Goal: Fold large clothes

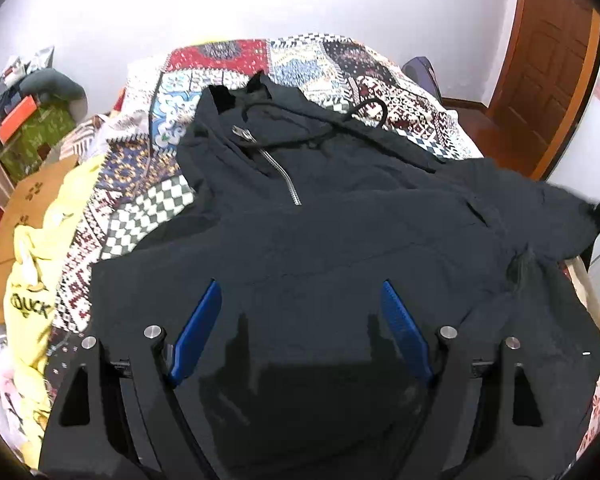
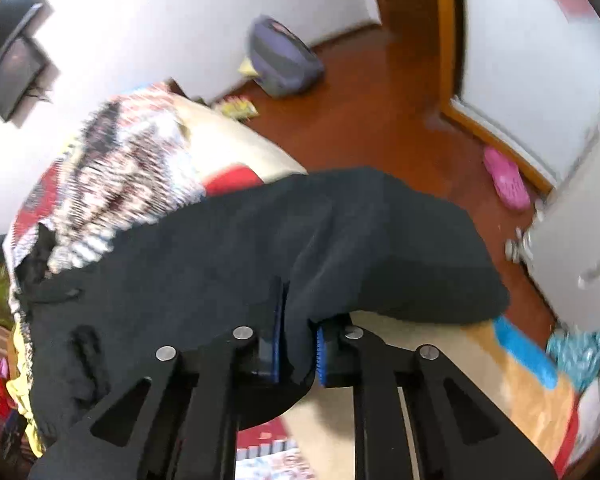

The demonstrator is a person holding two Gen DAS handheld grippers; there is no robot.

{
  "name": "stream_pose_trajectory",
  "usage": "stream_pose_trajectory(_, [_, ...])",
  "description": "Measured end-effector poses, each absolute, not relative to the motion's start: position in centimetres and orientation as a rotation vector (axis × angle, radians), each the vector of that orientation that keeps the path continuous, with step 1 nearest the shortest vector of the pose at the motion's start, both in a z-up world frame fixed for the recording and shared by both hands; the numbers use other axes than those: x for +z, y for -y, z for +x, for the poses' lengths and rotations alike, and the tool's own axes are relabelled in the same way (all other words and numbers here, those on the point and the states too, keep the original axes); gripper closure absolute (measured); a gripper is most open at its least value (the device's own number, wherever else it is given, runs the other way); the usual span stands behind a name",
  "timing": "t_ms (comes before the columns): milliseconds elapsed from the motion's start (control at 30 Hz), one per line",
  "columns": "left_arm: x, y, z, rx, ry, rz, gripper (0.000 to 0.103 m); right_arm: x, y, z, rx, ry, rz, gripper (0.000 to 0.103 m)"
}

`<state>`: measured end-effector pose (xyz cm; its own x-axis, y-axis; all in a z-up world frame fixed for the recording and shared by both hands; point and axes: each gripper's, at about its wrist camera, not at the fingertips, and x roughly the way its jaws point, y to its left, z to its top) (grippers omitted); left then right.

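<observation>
Right, we're over the bed [image 1: 452,120] and the black hooded jacket [image 1: 340,240] is spread across the patchwork bedspread [image 1: 228,64], hood end toward the far wall, silver zip [image 1: 278,168] running down from the collar and a drawstring looped out on the patterned cloth. Left claw [image 1: 300,320] hovers just above the jacket's near part, blue pads [image 1: 198,328] standing wide apart with nothing pinched between them, only dark fabric lying beneath. Over on the right wrist view it's a different story: the right claw [image 2: 298,344] has its jaws drawn in tight on a fold of the jacket [image 2: 260,248], and you can see the black cloth squeezed up between the two blue pads and bunching over the top of them. That part of the garment hangs out past the bed's edge, above the reddish wooden floor [image 2: 360,120]. The picture there is smeared with motion blur, so finer detail of the fold is hard to read. Beside the jacket on the left, a yellow garment [image 1: 36,280] with printed lettering lies crumpled on the bedspread. On the floor, a grey-purple backpack [image 2: 284,60] leans at the wall and a pink slipper [image 2: 506,182] sits near the door frame.
</observation>
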<state>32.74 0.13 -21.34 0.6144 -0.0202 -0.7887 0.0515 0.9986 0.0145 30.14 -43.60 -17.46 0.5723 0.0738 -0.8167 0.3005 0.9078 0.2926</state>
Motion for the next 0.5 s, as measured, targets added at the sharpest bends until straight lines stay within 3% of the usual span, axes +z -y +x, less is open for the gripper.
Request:
stream_pose_trajectory(267, [-18.7, -1.6, 31.2, -0.034, -0.848, 0.028, 0.022, -6.4, 33.4, 29.8, 0.158, -0.771, 0.239, 0.093])
stream_pose_trajectory(500, [-17.5, -2.8, 29.4, -0.02, -0.822, 0.052, 0.022, -7.7, 22.0, 28.5, 0.471, -0.859, 0.14, 0.094])
